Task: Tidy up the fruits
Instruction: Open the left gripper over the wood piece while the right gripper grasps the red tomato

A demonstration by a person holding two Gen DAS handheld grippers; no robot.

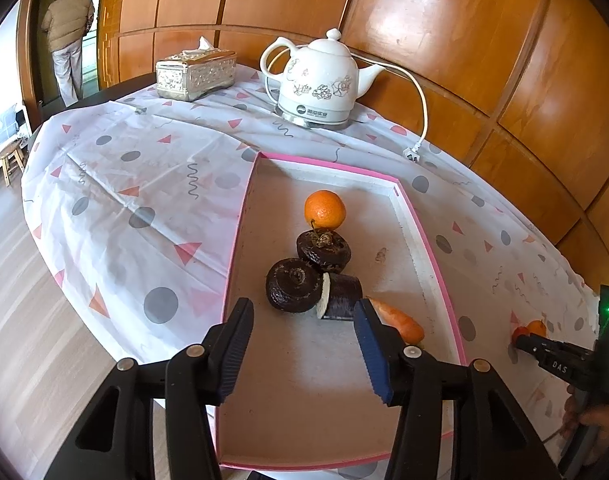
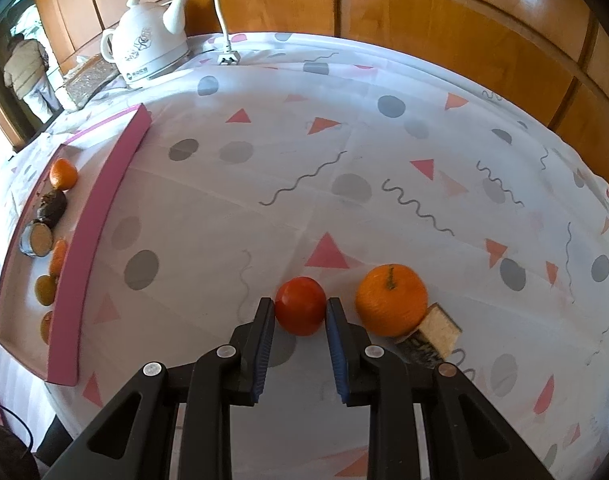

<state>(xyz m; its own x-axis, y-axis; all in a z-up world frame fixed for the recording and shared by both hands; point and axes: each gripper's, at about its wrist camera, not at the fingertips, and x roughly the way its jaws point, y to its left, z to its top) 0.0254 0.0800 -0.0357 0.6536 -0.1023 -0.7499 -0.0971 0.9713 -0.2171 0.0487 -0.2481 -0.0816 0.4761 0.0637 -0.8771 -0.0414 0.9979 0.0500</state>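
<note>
My right tongs (image 2: 300,310) pinch the tomato (image 2: 299,311) at 12 o'clock; tray (image 2: 92,216) sits at 9. Left tongs (image 1: 304,344) partly open, empty.

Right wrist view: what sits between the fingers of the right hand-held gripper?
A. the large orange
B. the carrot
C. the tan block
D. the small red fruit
D: the right hand-held gripper has its pads closed on either side of the small red fruit on the tablecloth, while the large orange lies beside it, outside the fingers.
</note>
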